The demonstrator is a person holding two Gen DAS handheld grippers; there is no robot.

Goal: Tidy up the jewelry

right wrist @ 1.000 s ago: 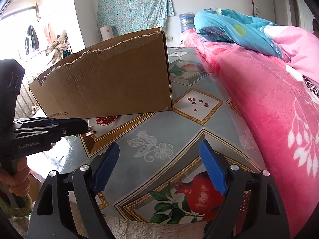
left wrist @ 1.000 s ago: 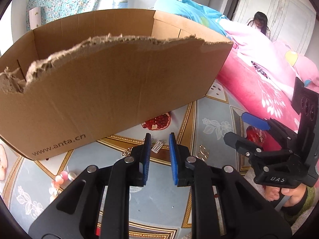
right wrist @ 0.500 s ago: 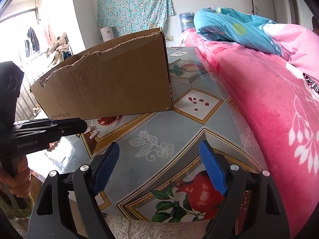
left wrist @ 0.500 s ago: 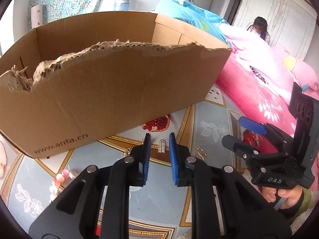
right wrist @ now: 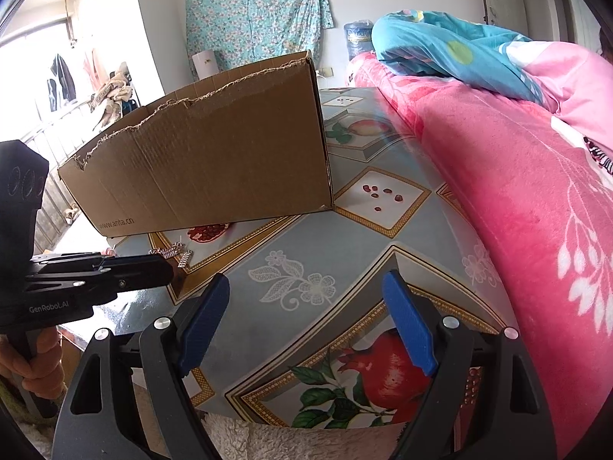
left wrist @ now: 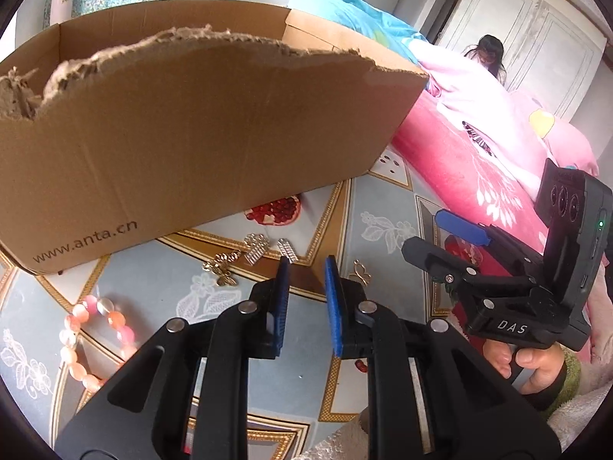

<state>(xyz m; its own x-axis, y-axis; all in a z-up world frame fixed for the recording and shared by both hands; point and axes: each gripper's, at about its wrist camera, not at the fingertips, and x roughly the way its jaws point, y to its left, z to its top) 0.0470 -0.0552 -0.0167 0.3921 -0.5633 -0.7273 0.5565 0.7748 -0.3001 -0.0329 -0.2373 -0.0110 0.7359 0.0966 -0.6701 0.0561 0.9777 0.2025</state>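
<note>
Jewelry lies on the patterned tablecloth [left wrist: 153, 291] in front of a torn cardboard box [left wrist: 191, 134]: two silver rhinestone clips [left wrist: 257, 247] [left wrist: 287, 250], a gold piece [left wrist: 222, 268], a gold butterfly piece [left wrist: 361, 271] and a pink bead bracelet [left wrist: 82, 341]. My left gripper [left wrist: 306, 272] hangs just above the table near the clips, its jaws a narrow gap apart with nothing between them. My right gripper [right wrist: 306, 299] is wide open and empty over the table; it also shows in the left wrist view [left wrist: 433, 237]. The silver clips show small in the right wrist view [right wrist: 172, 253].
The box [right wrist: 214, 161] stands at the table's back left, its inside hidden. A pink blanket [right wrist: 517, 191] with blue bedding lies along the table's right edge. A person sits far back on the right [left wrist: 486, 53].
My left gripper has pulled back and tilted down, so the clips, gold pieces and bead bracelet have come into view. Its gap is unchanged. The right gripper has barely moved.
</note>
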